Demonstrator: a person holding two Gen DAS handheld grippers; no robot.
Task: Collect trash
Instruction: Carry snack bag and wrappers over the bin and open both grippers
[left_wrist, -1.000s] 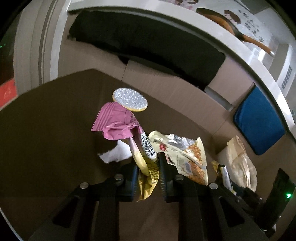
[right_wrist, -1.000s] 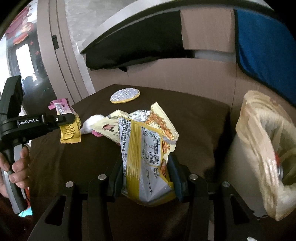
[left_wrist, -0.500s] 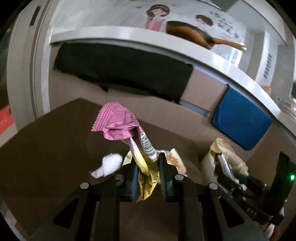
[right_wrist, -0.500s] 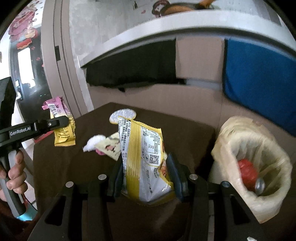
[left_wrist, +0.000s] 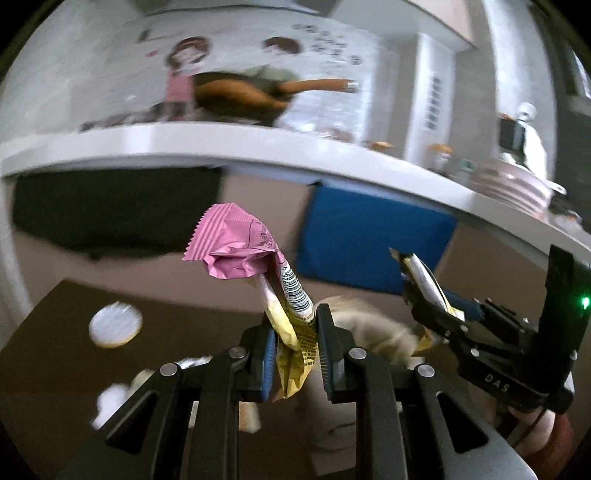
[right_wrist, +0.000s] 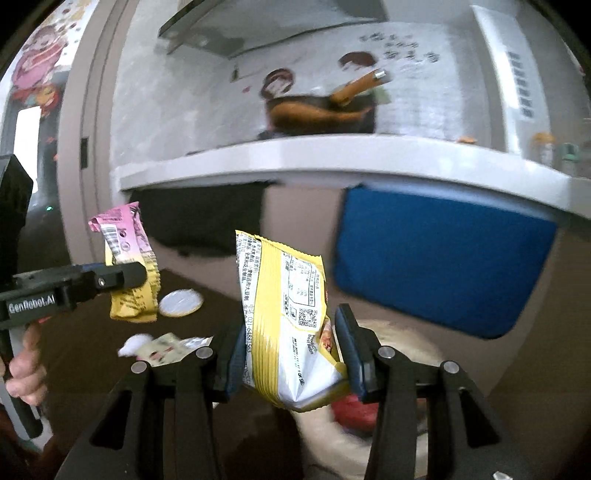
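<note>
My left gripper is shut on a pink and yellow wrapper, which stands up from the jaws. The right wrist view has that same left gripper at left, wrapper hanging from it. My right gripper is shut on a yellow and white snack bag, held upright above a beige trash bag with something red inside. From the left wrist view the right gripper sits at right with the snack bag, and the beige bag is blurred below both grippers.
On the dark brown table lie a round foil lid, a white tissue ball and a flattened snack wrapper. Behind are a blue cushion, a black cushion and a white counter edge. A hand grips the left handle.
Both grippers have risen with their wrappers and swung toward the beige bag. The table litter has dropped low in both views, and the counter and wall now fill the top.
</note>
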